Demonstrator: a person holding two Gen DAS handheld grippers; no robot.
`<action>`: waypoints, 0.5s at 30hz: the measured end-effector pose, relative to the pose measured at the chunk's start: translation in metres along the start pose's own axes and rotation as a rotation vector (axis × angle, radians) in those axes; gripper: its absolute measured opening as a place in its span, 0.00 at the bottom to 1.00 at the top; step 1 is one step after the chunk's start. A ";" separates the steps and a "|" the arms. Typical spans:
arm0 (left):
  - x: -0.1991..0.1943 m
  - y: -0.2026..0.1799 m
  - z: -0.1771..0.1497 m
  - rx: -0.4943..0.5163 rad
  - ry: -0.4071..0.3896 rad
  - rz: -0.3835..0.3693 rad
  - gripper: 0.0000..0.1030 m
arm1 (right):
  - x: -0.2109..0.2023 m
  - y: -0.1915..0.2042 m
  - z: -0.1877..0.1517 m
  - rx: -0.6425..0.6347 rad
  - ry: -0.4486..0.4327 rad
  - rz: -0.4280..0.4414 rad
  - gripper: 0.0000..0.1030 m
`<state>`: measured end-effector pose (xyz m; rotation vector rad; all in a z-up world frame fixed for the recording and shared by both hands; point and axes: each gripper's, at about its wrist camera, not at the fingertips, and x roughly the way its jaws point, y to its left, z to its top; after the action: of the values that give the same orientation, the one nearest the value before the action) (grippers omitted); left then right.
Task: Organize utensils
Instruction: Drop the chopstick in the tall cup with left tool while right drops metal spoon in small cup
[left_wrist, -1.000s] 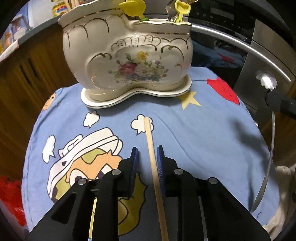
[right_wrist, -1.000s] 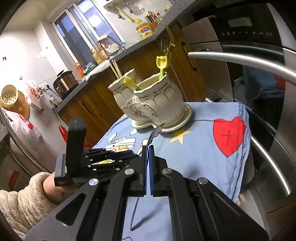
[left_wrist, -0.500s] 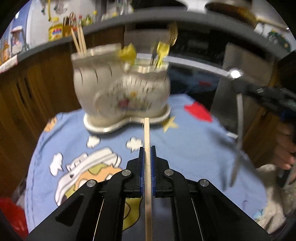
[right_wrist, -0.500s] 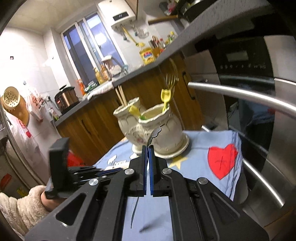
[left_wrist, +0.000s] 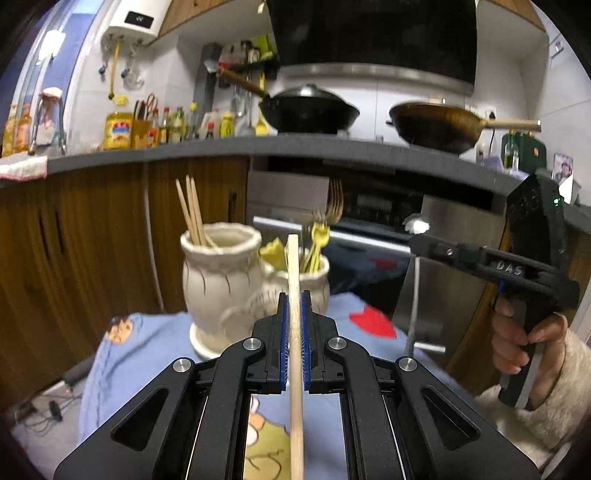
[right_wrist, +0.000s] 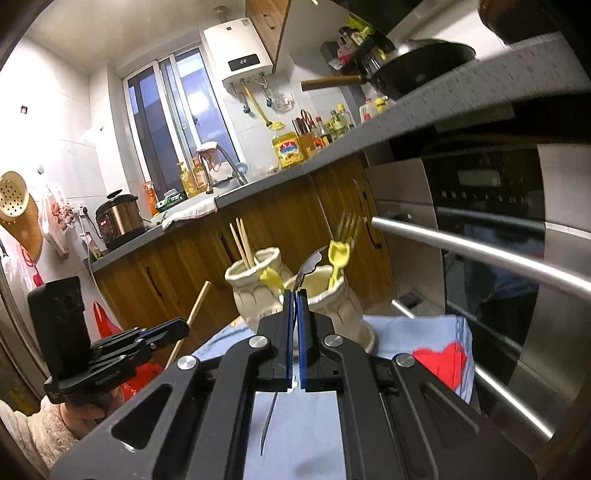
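So the left gripper (left_wrist: 294, 314) is clenched on a single wooden chopstick (left_wrist: 293, 273), blue pads pinching it partway along, with the tip sticking out toward 12 o'clock and the rest trailing back under the camera. The right gripper (right_wrist: 294, 314) is squeezed tight on a thin metal utensil (right_wrist: 308, 267), looks like a spoon; its bowl pokes out at 12 and the slim handle hangs down toward 6.

Handling-wise, I'd guess the chopstick is super light and stiff, and its bare wood gives the pads decent bite. A mid-shaft hold makes sense so it doesn't pivot when the tip goes into the pot. The spoon is smooth metal, probably slippery, and held that close to the bowl it could swing around.

Moving outward: the two-mouthed ceramic holder (left_wrist: 218, 280) sits on the blue cartoon cloth (left_wrist: 155, 347), at about 11 o'clock from the left gripper. Three chopsticks (left_wrist: 190, 210) stand in its left pot, yellow forks (left_wrist: 317, 240) in the right one. It's ceramic, so no banging it.

Compared to a second ago, the chopstick was lying flat on the cloth between open jaws; now it's grabbed and lifted clear. Both grippers have come up, so the view now takes in the holder's rims and the countertop.
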<state>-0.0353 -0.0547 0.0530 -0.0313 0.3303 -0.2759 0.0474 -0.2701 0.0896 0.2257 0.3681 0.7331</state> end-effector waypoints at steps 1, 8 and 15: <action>-0.001 0.002 0.003 -0.001 -0.008 -0.005 0.06 | 0.001 0.001 0.004 -0.003 -0.005 -0.004 0.02; 0.005 0.007 0.032 -0.008 -0.096 -0.038 0.06 | 0.009 0.013 0.050 -0.011 -0.095 -0.003 0.02; 0.016 0.014 0.067 -0.019 -0.203 -0.046 0.06 | 0.017 0.022 0.085 -0.036 -0.205 -0.028 0.02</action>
<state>0.0045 -0.0468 0.1108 -0.0854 0.1308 -0.3125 0.0802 -0.2485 0.1699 0.2589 0.1631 0.6818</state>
